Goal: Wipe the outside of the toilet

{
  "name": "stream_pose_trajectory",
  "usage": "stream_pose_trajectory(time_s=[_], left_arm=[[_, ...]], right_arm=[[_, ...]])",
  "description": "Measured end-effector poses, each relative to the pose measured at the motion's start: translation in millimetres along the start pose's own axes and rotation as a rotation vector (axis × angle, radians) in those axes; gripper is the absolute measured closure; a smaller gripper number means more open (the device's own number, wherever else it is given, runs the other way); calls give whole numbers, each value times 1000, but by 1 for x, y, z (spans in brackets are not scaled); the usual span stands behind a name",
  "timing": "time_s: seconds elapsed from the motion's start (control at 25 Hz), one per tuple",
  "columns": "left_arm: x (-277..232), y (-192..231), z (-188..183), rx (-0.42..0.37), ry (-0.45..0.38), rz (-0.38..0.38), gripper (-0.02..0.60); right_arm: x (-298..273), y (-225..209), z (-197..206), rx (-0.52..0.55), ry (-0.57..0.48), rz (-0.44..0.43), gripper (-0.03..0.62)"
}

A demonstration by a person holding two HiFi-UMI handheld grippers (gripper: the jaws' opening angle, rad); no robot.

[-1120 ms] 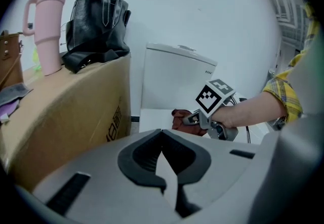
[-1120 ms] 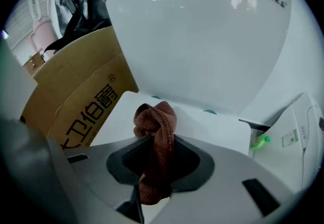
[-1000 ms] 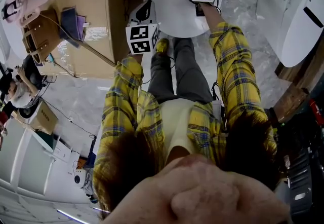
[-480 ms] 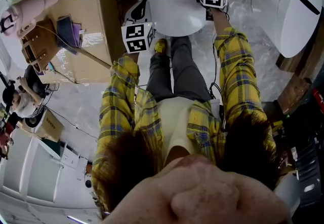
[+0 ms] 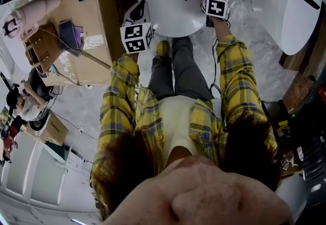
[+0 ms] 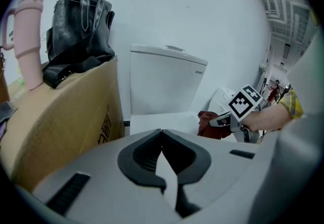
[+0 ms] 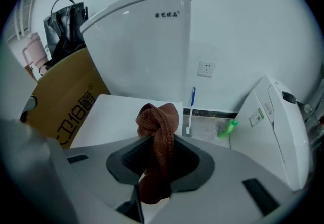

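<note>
**White wall, closed toilet, cloth held over the lid**

Against the wall at far left, a cardboard box carries a pink tumbler and a black handbag. It stands just beside the toilet. The left gripper hangs over the lid's left edge, its jaws together on nothing. The toilet tank rises behind the lid. The right gripper clamps a brown cloth over the lid's right side. Further right stand a blue-handled brush, a green bottle and a white lidded unit.
</note>
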State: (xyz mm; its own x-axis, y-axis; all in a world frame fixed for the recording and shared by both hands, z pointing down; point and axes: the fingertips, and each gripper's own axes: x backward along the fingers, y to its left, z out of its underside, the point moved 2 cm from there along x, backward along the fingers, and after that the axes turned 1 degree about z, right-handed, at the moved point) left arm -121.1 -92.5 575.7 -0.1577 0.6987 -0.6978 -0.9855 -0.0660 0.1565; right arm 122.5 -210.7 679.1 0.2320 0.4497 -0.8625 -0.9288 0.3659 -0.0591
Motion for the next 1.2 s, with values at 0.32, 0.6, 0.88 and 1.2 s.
stream_pose_trajectory(time_s=[0.32,0.6,0.88,1.2], left_arm=[[8,-1,-11,-6,-30,-23,574],[26,14,-5,17,-57,-43,574],[38,36,10,-15,-49,-41,574],[40,46,16,1,-66,-42,574]], right_arm=[[45,48,-16,3,-105,-131,477],[72,114,-14,9,-142,-257,477],[83,189,-6,-10,-148,-373,477],[64,248,5,37,-109,-462,477]])
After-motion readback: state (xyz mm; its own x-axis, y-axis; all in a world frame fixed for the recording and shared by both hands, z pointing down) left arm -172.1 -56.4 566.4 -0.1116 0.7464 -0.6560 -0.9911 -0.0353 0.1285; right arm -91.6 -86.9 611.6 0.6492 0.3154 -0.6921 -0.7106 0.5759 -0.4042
